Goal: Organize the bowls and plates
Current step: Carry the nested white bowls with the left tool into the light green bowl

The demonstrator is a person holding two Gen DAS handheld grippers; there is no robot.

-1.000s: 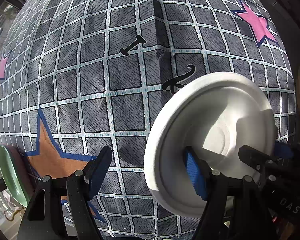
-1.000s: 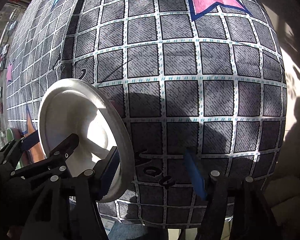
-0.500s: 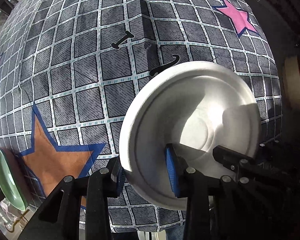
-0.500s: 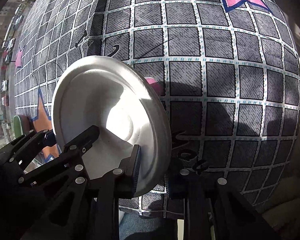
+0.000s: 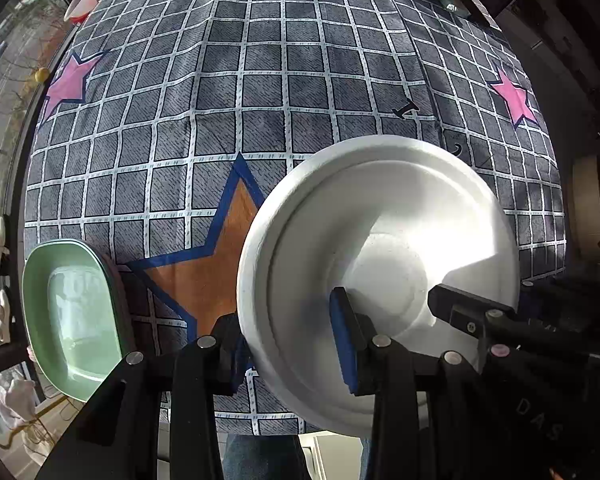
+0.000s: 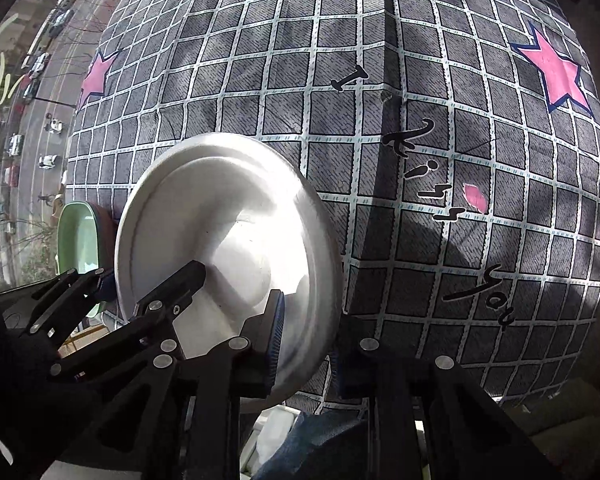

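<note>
White plate [image 5: 380,248] looks light, stiff, likely slippery; left gripper [image 5: 292,344] and right gripper [image 6: 304,344] each pinch its rim, the sensible hold.

Left gripper [image 5: 292,344] is sitting low in the left wrist view, its two fingers closed in on the near rim of the white plate [image 5: 380,264], one blue pad [image 5: 343,344] on the plate's face, the other finger behind the rim. Right gripper [image 6: 304,344] is pinching the same plate's rim likewise, blue pad [image 6: 277,336] pressing its face. Both are holding it tilted up on edge.
</note>
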